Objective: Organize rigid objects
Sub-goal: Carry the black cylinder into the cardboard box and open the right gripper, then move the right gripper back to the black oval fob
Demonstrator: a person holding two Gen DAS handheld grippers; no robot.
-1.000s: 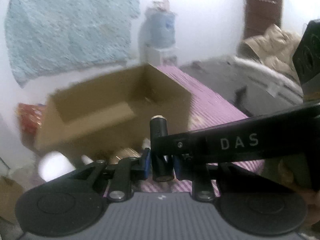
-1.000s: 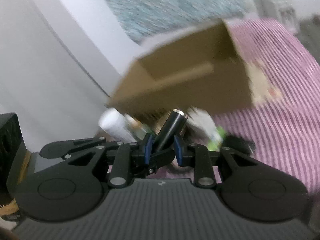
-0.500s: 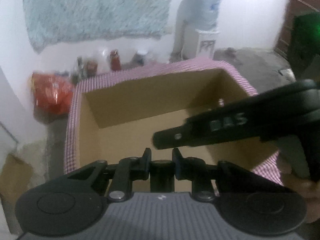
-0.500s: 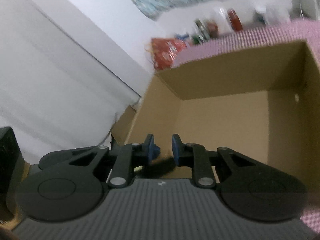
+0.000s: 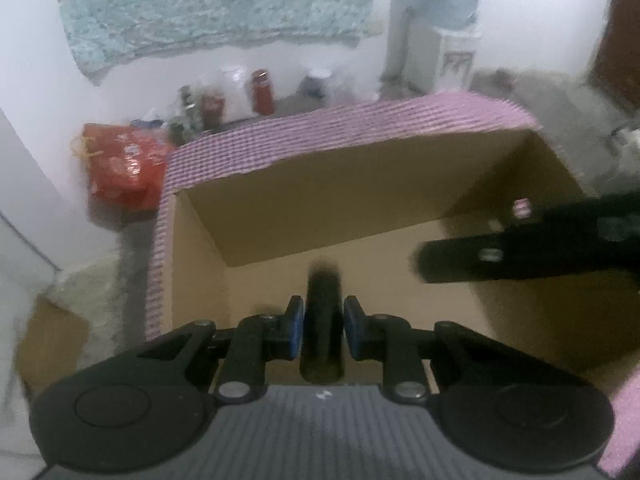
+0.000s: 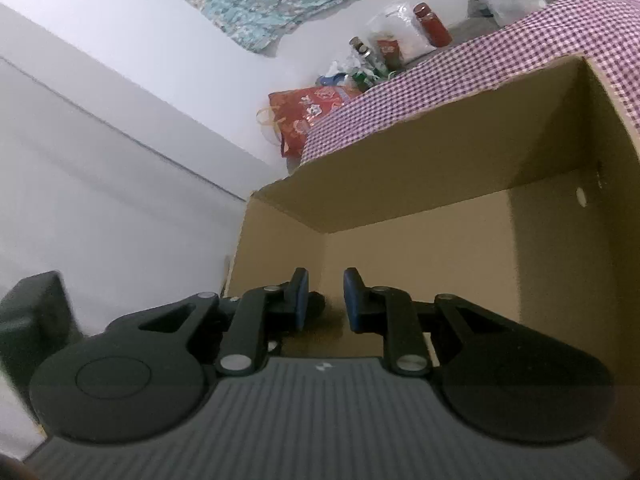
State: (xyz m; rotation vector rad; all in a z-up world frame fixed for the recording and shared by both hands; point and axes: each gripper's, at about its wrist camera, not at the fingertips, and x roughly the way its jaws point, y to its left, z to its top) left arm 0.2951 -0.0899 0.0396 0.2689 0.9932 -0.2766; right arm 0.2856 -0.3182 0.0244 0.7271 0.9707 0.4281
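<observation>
An open cardboard box (image 5: 288,200) stands on a purple checked cloth (image 5: 360,128); it also fills the right wrist view (image 6: 400,176). My left gripper (image 5: 323,322) is over the box with a black cylinder (image 5: 323,320) between its blue pads. The cylinder is blurred and seems to sit loose in a small gap. My right gripper (image 6: 323,300) is open and empty, pointing into the box. One of its black fingers (image 5: 520,256) crosses the left wrist view on the right.
A red bag (image 5: 120,168) and several jars and bottles (image 5: 262,92) sit on the floor beyond the table by the white wall. A water dispenser (image 5: 448,40) stands at the back right. A teal cloth (image 5: 208,4) hangs on the wall.
Both grippers rose from beside the box to above its opening. The right gripper let go of its black cylinder and stands open. The left jaws have parted slightly around their cylinder.
</observation>
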